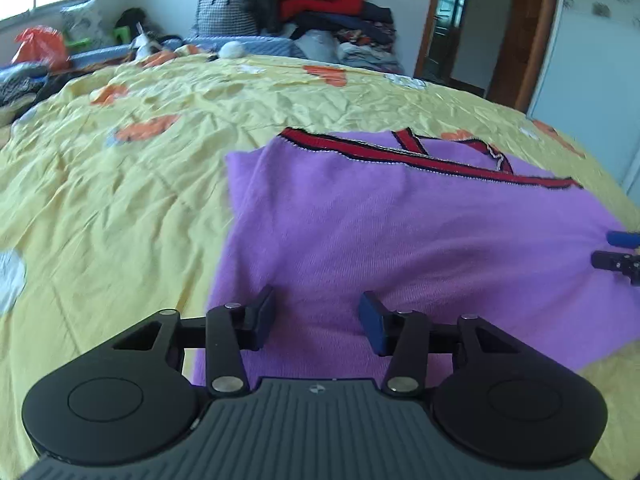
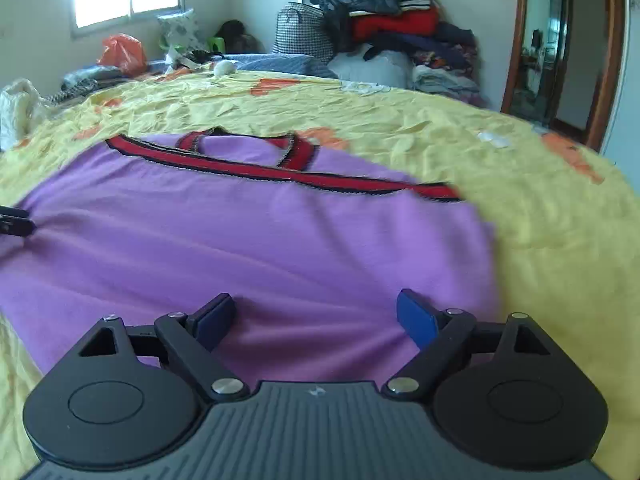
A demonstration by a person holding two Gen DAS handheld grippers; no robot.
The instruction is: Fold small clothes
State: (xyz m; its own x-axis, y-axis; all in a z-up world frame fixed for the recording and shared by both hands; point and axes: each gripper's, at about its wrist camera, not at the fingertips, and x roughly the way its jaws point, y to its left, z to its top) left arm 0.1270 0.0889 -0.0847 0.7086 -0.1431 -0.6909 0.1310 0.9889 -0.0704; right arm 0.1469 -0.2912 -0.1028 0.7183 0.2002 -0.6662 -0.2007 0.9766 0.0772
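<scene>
Between folds: both hand-held grippers stood empty over the purple top (image 1: 400, 240).
Your left hand-held gripper (image 1: 316, 316) was half spread, your right hand-held gripper (image 2: 316, 312) wide; next, you probably needed to pinch an edge.

The right tongs (image 2: 316, 316) are hovering wide apart over a purple sweater (image 2: 248, 248) (red trim at its far edge) that is lying flat on the yellow bedspread (image 2: 540, 216).
</scene>
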